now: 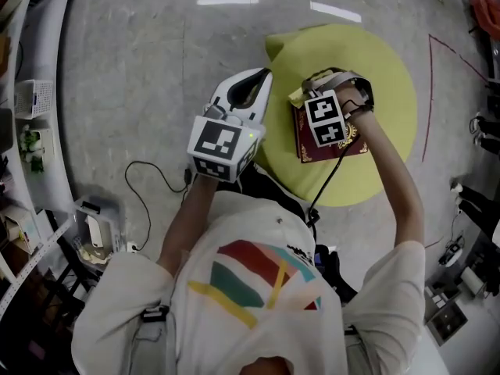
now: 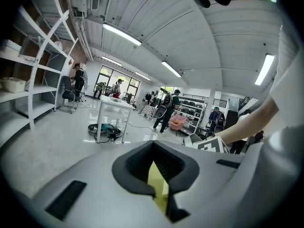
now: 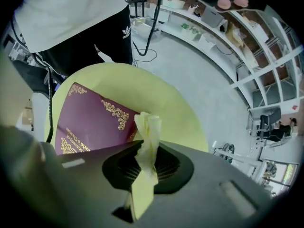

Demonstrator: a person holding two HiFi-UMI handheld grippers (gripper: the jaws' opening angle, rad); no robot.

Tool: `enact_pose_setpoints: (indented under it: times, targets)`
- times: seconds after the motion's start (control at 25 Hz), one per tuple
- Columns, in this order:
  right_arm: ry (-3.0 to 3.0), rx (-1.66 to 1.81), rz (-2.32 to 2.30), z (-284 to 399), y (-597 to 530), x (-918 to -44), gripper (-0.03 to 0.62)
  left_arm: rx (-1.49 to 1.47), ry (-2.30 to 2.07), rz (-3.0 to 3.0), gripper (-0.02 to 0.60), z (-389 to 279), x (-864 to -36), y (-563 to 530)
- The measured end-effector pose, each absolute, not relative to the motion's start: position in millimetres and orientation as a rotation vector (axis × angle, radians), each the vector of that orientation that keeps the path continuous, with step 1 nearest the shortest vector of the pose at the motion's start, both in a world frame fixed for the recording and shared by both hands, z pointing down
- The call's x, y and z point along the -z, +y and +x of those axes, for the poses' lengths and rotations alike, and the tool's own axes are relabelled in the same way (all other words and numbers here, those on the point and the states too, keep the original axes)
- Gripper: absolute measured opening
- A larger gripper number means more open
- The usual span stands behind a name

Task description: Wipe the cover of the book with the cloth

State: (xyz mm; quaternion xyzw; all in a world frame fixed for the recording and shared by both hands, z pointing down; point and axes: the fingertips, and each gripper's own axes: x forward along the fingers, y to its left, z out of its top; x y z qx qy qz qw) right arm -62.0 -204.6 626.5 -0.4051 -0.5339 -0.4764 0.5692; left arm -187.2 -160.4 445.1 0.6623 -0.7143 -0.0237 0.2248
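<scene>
Grey floor (image 1: 141, 92) lies all around a round yellow desk (image 1: 391, 76) in the head view. A dark red book (image 1: 308, 148) lies flat on the desk. The right gripper (image 1: 328, 108) hangs right over the book, and a bit of yellow cloth (image 1: 297, 96) peeks out beside it. The left gripper (image 1: 262, 80) is at the left edge of the desk, apart from the book. In the left gripper view, the left gripper (image 2: 156, 172) has its fingers clenched together on nothing, and people (image 2: 166, 108) stand far off in a big room. In the right gripper view, the right gripper (image 3: 145, 163) has its fingers grasping the cloth (image 3: 148, 127), which sticks out above the book (image 3: 90, 122) on the desk (image 3: 166, 99). White shelves (image 3: 266, 65) stand far to the right.
</scene>
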Motion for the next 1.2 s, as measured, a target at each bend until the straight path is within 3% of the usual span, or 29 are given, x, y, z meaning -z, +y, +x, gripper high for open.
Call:
enact_pose_setpoints:
  times: [0.52,1.2]
  targets:
    - [-1.179,1.141,-1.030,-50.0,-205.1,-633.9,0.029,0.057,-1.990,1.809,0.015,-196.3,-451.9,-166.5]
    - [-0.963,1.159,-0.902,41.3,-323.5,-625.2,0.029,-0.012,-1.924,1.889,0.015,-173.3,-449.7,-192.1]
